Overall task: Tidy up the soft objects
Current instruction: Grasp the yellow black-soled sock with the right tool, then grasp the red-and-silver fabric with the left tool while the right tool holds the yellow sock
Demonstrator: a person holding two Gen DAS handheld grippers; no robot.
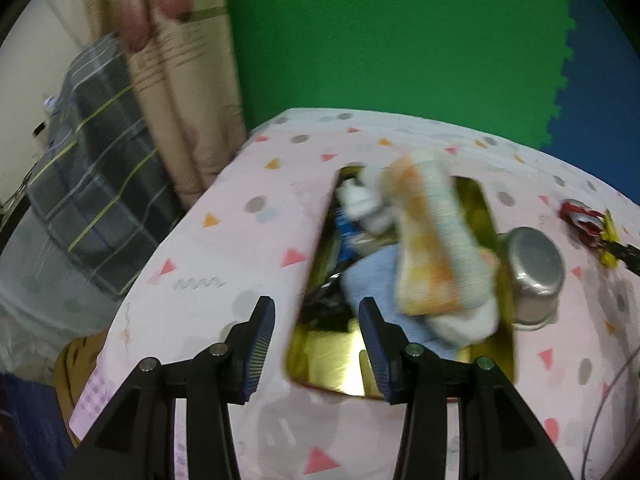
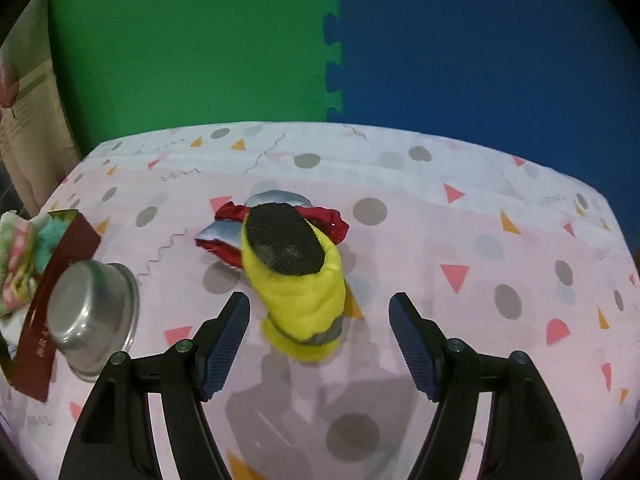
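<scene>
In the left wrist view, an open box with a gold inside (image 1: 320,372) holds soft things: a blurred orange-and-white cloth (image 1: 432,240) on top, a blue cloth (image 1: 368,276) and a white one (image 1: 360,200). My left gripper (image 1: 317,312) is open and empty above the box's near left corner. In the right wrist view, a yellow bootie (image 2: 300,304) lies with its black sole up, its near end between the fingers of my open right gripper (image 2: 320,304), pads apart from it. A red-and-silver fabric piece (image 2: 224,240) lies behind it.
An upturned metal bowl (image 2: 92,320) leans against the dark red box wall (image 2: 52,300), which holds green and pink towels (image 2: 16,256). The table wears a pink patterned cloth (image 2: 480,240). A beige curtain (image 1: 180,100) and a plaid bag (image 1: 100,200) stand left of the table.
</scene>
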